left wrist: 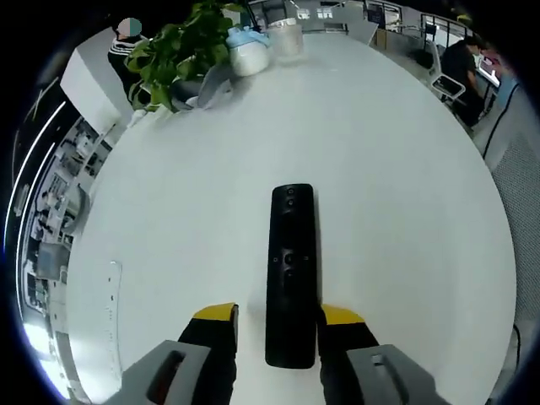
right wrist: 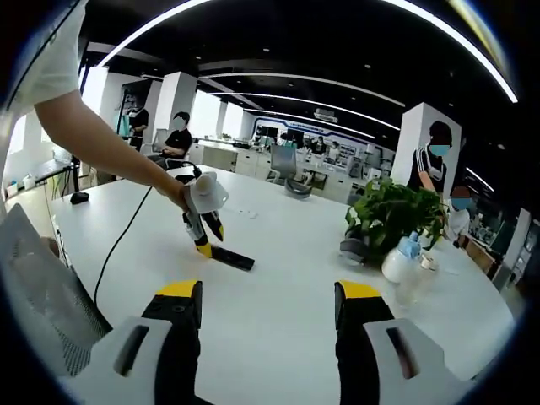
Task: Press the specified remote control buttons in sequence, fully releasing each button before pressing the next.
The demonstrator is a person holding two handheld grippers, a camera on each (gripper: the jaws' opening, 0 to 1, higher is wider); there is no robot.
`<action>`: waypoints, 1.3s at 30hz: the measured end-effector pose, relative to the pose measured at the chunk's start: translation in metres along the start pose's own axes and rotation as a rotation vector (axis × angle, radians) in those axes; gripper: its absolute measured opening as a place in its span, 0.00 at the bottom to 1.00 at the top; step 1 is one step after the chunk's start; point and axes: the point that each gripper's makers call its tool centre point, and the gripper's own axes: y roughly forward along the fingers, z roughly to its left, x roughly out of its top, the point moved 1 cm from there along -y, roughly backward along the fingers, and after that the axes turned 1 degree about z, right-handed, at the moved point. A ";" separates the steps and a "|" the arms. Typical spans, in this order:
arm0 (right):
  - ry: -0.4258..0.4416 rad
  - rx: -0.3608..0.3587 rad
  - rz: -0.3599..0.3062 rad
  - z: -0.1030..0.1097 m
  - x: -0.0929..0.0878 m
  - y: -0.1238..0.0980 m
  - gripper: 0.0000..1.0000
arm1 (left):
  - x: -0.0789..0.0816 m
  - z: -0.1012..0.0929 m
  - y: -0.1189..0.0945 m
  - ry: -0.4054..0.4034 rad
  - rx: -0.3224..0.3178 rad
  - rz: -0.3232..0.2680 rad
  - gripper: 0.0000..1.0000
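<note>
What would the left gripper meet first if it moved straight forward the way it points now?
The black remote control comes first: it already lies between the open jaws of the left gripper on the white table. Beyond its far end, the table looks bare up to the potted plant.

No legible text, label, brand, number or sign appears in either view. The long black plastic remote control [left wrist: 291, 274] on the round white table [left wrist: 405, 186] carries small button markings, too small to read. The white squat bottle [right wrist: 396, 263] beside the green potted plant [right wrist: 390, 215] shows no readable label.
</note>
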 end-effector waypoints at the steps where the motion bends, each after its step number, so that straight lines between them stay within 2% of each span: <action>1: 0.000 0.000 0.000 0.000 0.000 0.000 0.66 | 0.000 0.000 0.000 0.001 -0.001 0.002 0.37; 11: 0.002 0.001 -0.001 0.000 0.000 0.000 0.65 | -0.005 0.001 -0.001 -0.023 0.007 0.013 0.36; 17: 0.002 0.001 -0.001 0.000 0.000 0.000 0.65 | -0.011 0.006 -0.005 -0.025 0.041 0.033 0.41; 29: 0.000 -0.003 -0.004 -0.001 0.000 -0.001 0.64 | -0.027 0.006 -0.012 -0.112 0.073 0.053 0.40; 32: 0.000 -0.005 -0.006 -0.002 0.001 -0.001 0.64 | -0.031 0.007 -0.015 -0.143 0.100 0.049 0.43; 34: 0.004 -0.005 -0.008 -0.002 0.001 -0.001 0.64 | -0.033 0.008 -0.018 -0.150 0.119 0.033 0.41; 39: 0.006 -0.003 -0.017 -0.001 0.003 -0.002 0.64 | -0.030 0.011 -0.031 -0.268 0.178 -0.062 0.47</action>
